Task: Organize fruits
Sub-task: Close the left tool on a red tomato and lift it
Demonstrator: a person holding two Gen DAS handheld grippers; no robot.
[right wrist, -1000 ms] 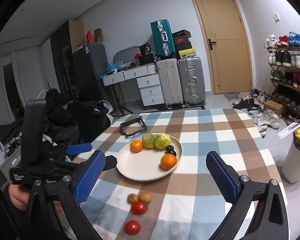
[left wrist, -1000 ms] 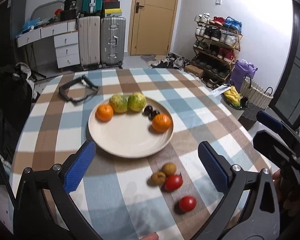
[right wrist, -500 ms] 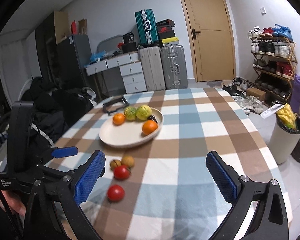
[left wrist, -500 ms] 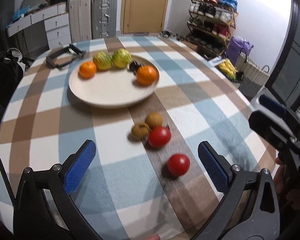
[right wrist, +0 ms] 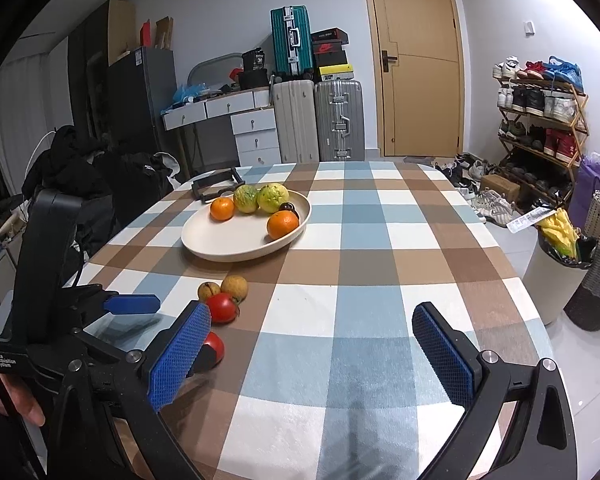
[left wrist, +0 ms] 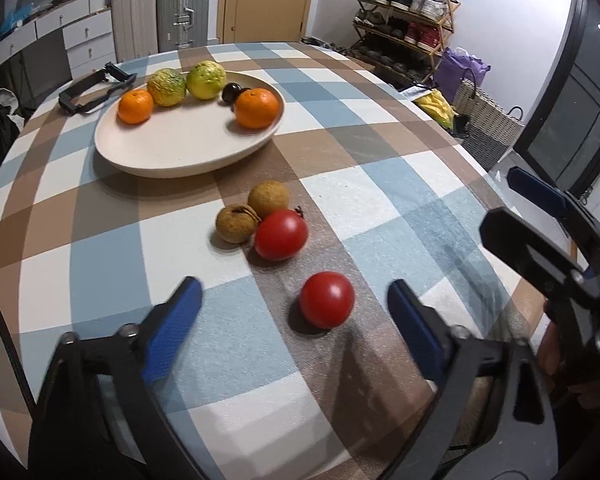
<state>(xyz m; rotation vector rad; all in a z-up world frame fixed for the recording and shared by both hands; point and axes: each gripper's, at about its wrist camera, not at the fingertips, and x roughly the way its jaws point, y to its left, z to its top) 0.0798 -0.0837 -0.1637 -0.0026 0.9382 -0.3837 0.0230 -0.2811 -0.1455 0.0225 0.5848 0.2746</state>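
Six fruits (two oranges), cream plate

a lived-in home: checked tablecloth, shoe rack by the door, suitcases stacked beside drawers.

Pale grey walls; wooden door at back; two upright suitcases beside white drawer unit; teal suitcase above; shoe rack along right wall; light tiled floor; checked cloth over worktop
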